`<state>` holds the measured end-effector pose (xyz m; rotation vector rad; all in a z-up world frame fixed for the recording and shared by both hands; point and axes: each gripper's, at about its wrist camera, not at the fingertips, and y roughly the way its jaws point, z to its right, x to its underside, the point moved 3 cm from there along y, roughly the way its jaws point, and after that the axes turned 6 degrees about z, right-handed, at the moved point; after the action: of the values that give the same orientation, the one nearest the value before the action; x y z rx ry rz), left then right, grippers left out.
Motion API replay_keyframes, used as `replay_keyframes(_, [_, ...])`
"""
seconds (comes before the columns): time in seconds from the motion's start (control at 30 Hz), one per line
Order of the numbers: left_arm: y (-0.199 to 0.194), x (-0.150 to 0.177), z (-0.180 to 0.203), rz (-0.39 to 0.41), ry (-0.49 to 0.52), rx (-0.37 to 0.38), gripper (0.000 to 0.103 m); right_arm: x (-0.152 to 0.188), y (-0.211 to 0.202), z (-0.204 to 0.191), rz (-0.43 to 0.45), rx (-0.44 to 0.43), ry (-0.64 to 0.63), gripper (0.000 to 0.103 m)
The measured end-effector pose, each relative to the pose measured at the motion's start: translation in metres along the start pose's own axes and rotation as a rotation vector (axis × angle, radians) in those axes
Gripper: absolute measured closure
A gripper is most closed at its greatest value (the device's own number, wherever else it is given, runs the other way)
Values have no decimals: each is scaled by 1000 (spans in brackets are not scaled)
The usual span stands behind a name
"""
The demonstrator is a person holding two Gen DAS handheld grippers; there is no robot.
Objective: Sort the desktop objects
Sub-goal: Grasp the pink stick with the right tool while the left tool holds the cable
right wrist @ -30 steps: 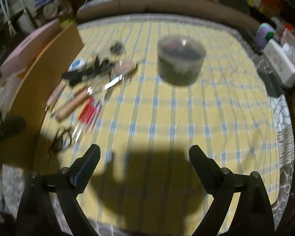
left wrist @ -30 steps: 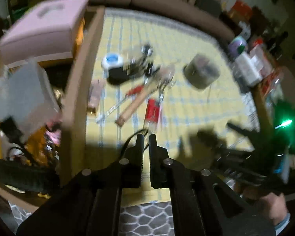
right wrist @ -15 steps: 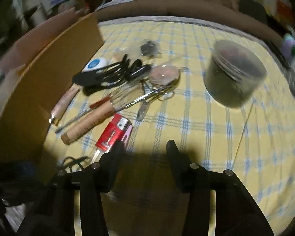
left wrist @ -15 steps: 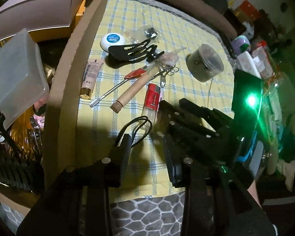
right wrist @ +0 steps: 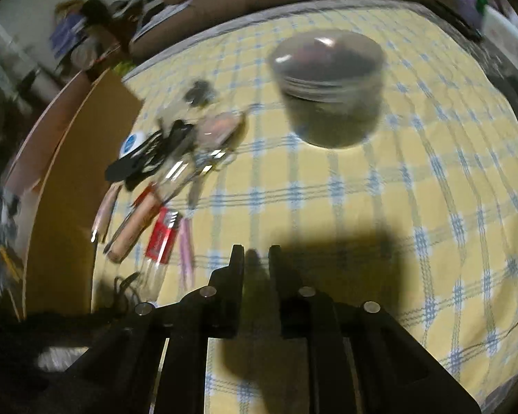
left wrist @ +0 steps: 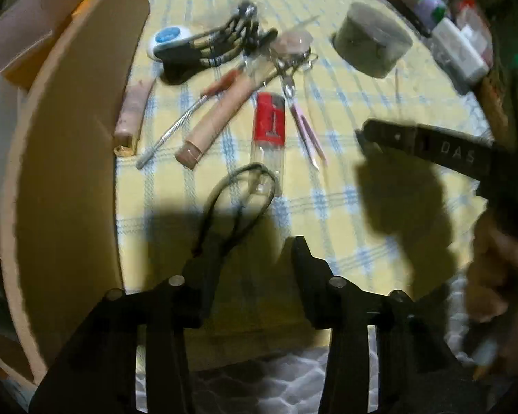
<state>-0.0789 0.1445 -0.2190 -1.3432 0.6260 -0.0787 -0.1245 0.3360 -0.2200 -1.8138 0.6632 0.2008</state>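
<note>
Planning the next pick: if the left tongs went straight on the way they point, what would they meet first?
Probably the black cord loop, lying just ahead of the open left tongs. The red lighter comes next. Depth is hard to judge here.

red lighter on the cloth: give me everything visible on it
The red lighter is a slim body lying flat on the yellow checked cloth, red over its far half with a dark mark, clear plastic over its near half. Its clear end meets the black cord loop. Pink tweezers lie just to its right, a tan-handled tool to its left. Neither gripper touches it.
</note>
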Motion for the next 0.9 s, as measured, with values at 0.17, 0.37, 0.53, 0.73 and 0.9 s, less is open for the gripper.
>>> replay_keyframes(0.17, [-10, -5, -22, -55, -157, 106, 103, -9, -4, -11, 68, 18, -46, 87])
replay_keyframes(0.37, [-60, -22, -56, 60, -344, 318, 103, -17, -11, -31, 118, -112, -65, 85])
replay_keyframes(0.53, [-54, -21, -59, 36, -320, 264, 103, -3, 5, -46, 65, -83, -162, 64])
replay_keyframes(0.73, [-45, -14, -43, 27, -285, 237, 78, 15, 28, -72, 44, 87, -390, 73])
replay_keyframes(0.9, [-50, -12, -19, 72, -145, 148, 55, 24, 31, -83, 61, 153, -512, 95])
